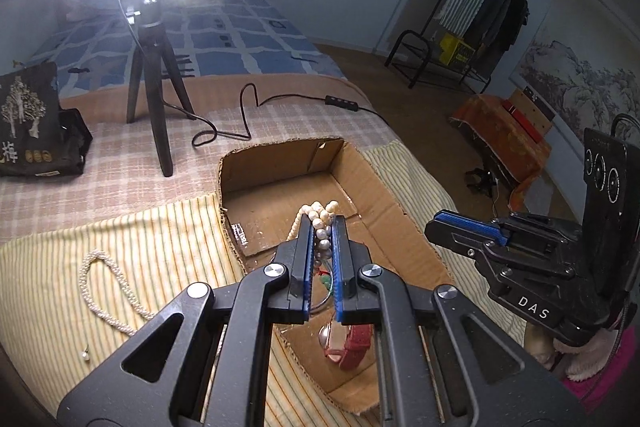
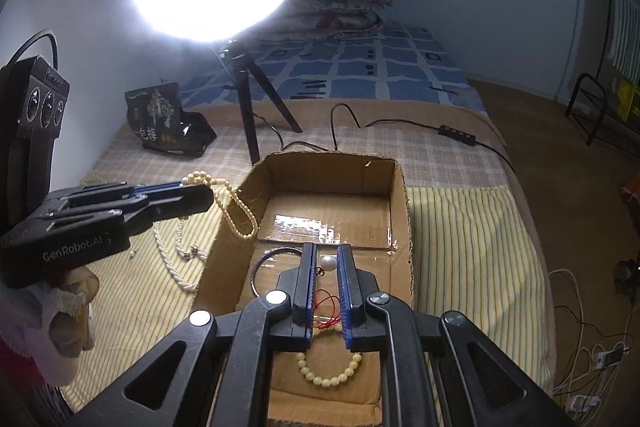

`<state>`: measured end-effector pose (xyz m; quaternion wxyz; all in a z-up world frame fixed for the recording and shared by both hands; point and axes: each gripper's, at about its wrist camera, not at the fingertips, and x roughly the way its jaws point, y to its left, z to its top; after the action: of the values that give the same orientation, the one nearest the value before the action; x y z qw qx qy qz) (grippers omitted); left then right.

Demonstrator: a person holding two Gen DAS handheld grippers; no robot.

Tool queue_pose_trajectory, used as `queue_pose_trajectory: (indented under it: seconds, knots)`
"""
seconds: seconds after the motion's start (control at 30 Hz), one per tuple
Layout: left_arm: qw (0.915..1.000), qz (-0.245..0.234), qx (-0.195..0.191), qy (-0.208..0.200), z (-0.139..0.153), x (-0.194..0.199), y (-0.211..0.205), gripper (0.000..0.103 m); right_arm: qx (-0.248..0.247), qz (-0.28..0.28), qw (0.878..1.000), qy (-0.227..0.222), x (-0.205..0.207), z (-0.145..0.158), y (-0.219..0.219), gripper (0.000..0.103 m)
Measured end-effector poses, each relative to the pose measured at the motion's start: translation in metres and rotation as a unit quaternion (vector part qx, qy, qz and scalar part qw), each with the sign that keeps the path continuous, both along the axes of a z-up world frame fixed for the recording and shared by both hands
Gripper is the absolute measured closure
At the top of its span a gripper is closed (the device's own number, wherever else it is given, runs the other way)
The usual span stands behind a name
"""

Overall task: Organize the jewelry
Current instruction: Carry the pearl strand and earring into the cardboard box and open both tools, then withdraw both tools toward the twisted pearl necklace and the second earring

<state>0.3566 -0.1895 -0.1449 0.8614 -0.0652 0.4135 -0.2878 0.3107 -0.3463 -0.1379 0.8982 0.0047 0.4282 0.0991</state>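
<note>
My left gripper (image 1: 323, 223) is shut on a cream bead necklace (image 1: 320, 217) and holds it above the open cardboard box (image 1: 384, 187). From the right wrist view the left gripper (image 2: 200, 193) shows at the left, with the necklace (image 2: 236, 215) hanging in a loop over the box's left wall (image 2: 224, 251). My right gripper (image 2: 326, 259) is slightly open and empty, over the box. Inside lie a pearl (image 2: 329, 262), a bead bracelet (image 2: 328, 375), a metal bangle (image 2: 260, 267), red cord (image 2: 330, 307) and a red-strap watch (image 1: 352, 345). A thin pearl necklace (image 1: 100, 291) lies on the striped cloth.
A ring light on a black tripod (image 2: 248, 115) stands behind the box, its cable (image 1: 224, 131) trailing across the checked bedcover. A black snack bag (image 2: 168, 123) lies at the far left. A small loose pearl (image 1: 85, 355) lies on the striped cloth. The bed edge drops at the right.
</note>
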Motion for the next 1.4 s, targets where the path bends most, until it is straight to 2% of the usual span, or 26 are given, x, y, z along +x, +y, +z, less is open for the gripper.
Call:
queue_pose_trajectory:
  seconds: [0.23, 0.3, 0.33, 0.43, 0.5, 0.57, 0.6, 0.63, 0.8, 0.87, 0.93, 1.13, 1.4]
  knots:
    - [0.9999, 0.002, 0.006, 0.016, -0.012, 0.006, -0.005, 0.097, 0.004, -0.003, 1.0, 0.01, 0.007, -0.012, -0.004, 0.093]
    - [0.9998, 0.003, 0.009, 0.016, -0.013, 0.007, -0.006, 0.097, 0.003, -0.004, 1.0, 0.009, 0.007, -0.011, -0.005, 0.085]
    - [0.9998, 0.004, 0.01, 0.016, -0.013, 0.007, -0.006, 0.097, 0.002, -0.006, 1.0, 0.007, 0.006, -0.011, -0.005, 0.076]
    - [0.9998, 0.004, 0.013, 0.014, -0.012, 0.008, -0.007, 0.097, 0.001, -0.009, 1.0, 0.001, 0.005, -0.009, -0.005, 0.07]
    - [0.9998, 0.006, 0.017, 0.012, -0.011, 0.007, -0.007, 0.096, -0.002, -0.013, 1.0, -0.001, 0.005, -0.008, -0.006, 0.06]
    - [0.9997, 0.008, 0.017, 0.012, -0.011, 0.007, -0.005, 0.083, -0.007, -0.02, 1.0, -0.008, 0.003, -0.006, -0.006, 0.042]
    - [0.9998, 0.008, 0.017, 0.01, -0.01, 0.006, -0.004, 0.07, -0.009, -0.023, 1.0, -0.011, 0.002, -0.004, -0.006, 0.04]
    - [0.9998, 0.01, 0.017, 0.006, -0.008, 0.004, -0.002, 0.063, -0.009, -0.024, 1.0, -0.013, 0.001, -0.003, -0.007, 0.037]
    - [0.9997, 0.015, 0.021, 0.005, -0.006, 0.002, 0.005, 0.062, -0.015, -0.034, 0.999, -0.018, -0.002, 0.0, -0.008, 0.023]
    - [0.9996, 0.017, 0.021, 0.005, -0.005, 0.001, 0.009, 0.056, -0.018, -0.038, 0.999, -0.017, -0.002, 0.001, -0.007, 0.014]
    - [0.9996, 0.02, 0.019, 0.002, -0.002, -0.001, 0.015, 0.045, -0.023, -0.042, 0.999, -0.017, -0.004, 0.002, -0.006, 0.01]
    - [0.9992, 0.035, 0.021, 0.0, 0.004, -0.006, 0.04, 0.044, -0.044, -0.043, 0.998, -0.02, -0.008, 0.008, 0.007, 0.001]
    - [0.9977, 0.06, 0.029, -0.008, 0.01, -0.015, 0.091, 0.043, -0.03, -0.009, 0.999, -0.031, -0.012, 0.021, 0.036, 0.001]
